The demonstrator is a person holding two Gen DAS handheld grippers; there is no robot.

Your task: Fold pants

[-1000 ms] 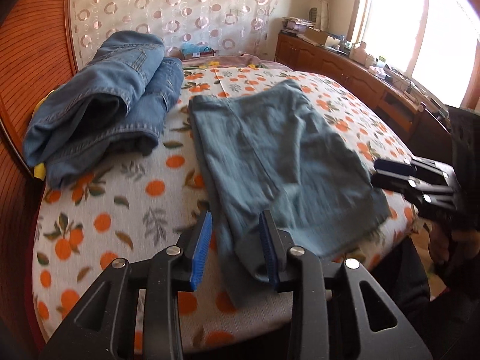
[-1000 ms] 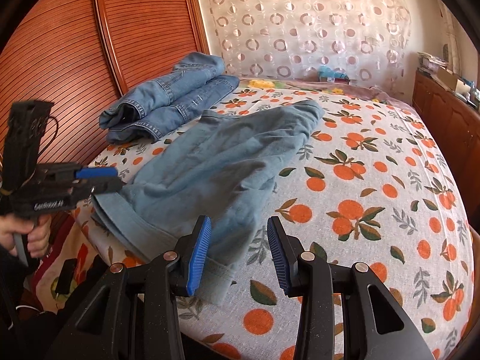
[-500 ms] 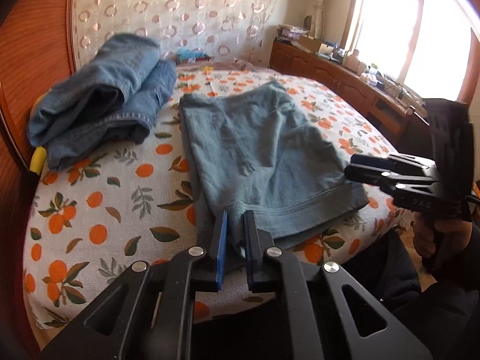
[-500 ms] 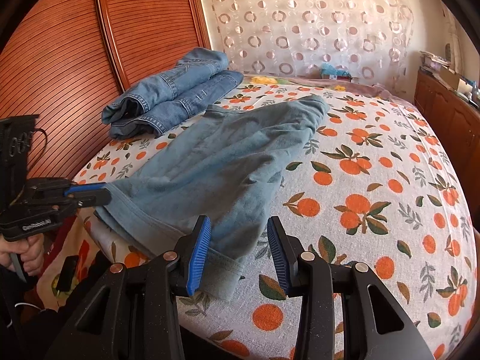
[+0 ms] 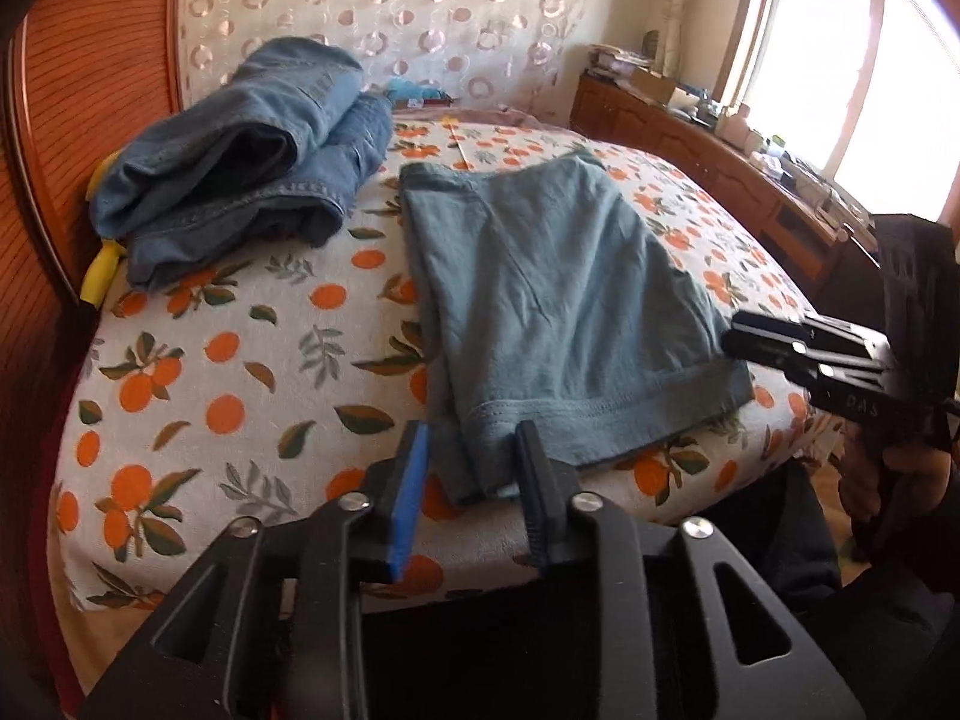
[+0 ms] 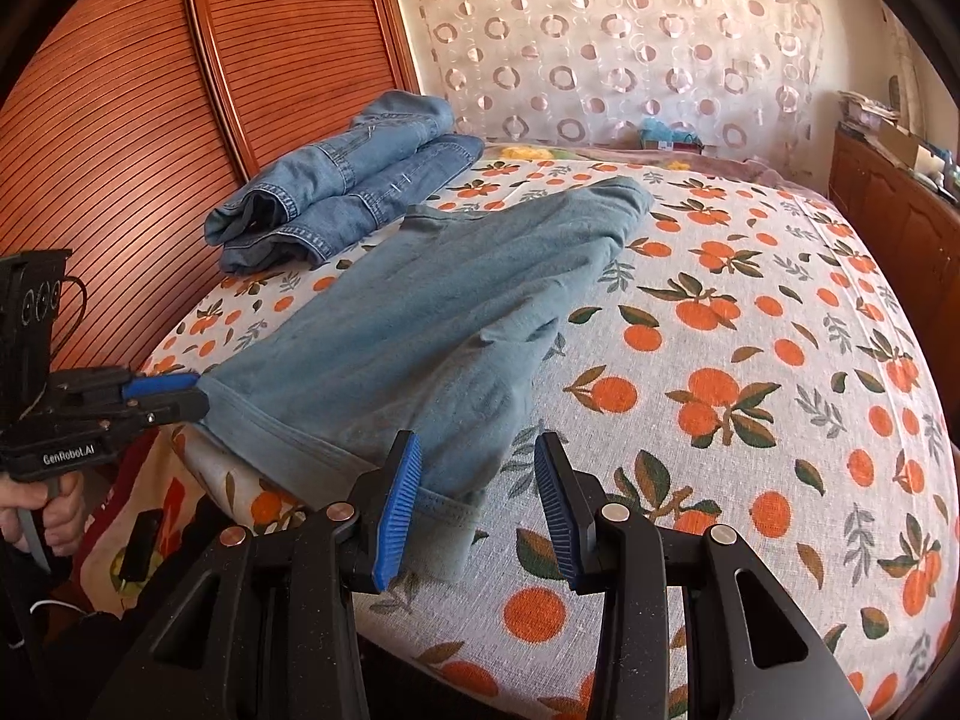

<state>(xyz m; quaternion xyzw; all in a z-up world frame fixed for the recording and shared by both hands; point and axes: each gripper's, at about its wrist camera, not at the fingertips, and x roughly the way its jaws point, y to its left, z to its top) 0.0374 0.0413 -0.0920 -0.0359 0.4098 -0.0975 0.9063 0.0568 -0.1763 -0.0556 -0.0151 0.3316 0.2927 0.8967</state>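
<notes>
Grey-blue pants [image 5: 558, 300] lie flat on the bed, hem toward me; they also show in the right wrist view [image 6: 432, 330]. My left gripper [image 5: 471, 492] is open, its fingers on either side of the near left hem corner without pinching it. My right gripper [image 6: 477, 504] is open, its fingers straddling the near right hem corner. In the left wrist view the right gripper [image 5: 804, 354] sits at the right hem corner. In the right wrist view the left gripper [image 6: 162, 396] sits at the left hem corner.
A stack of folded blue jeans [image 5: 240, 156] lies at the far left of the bed [image 6: 750, 360], by the wooden headboard [image 6: 150, 120]. A wooden cabinet [image 5: 750, 180] under the window runs along the right. A patterned curtain [image 6: 600, 42] hangs behind.
The left gripper closed on the hem corner half a second ago and now stands open again. The pants were drawn toward the bed's near edge and lie flatter. The right gripper stayed open.
</notes>
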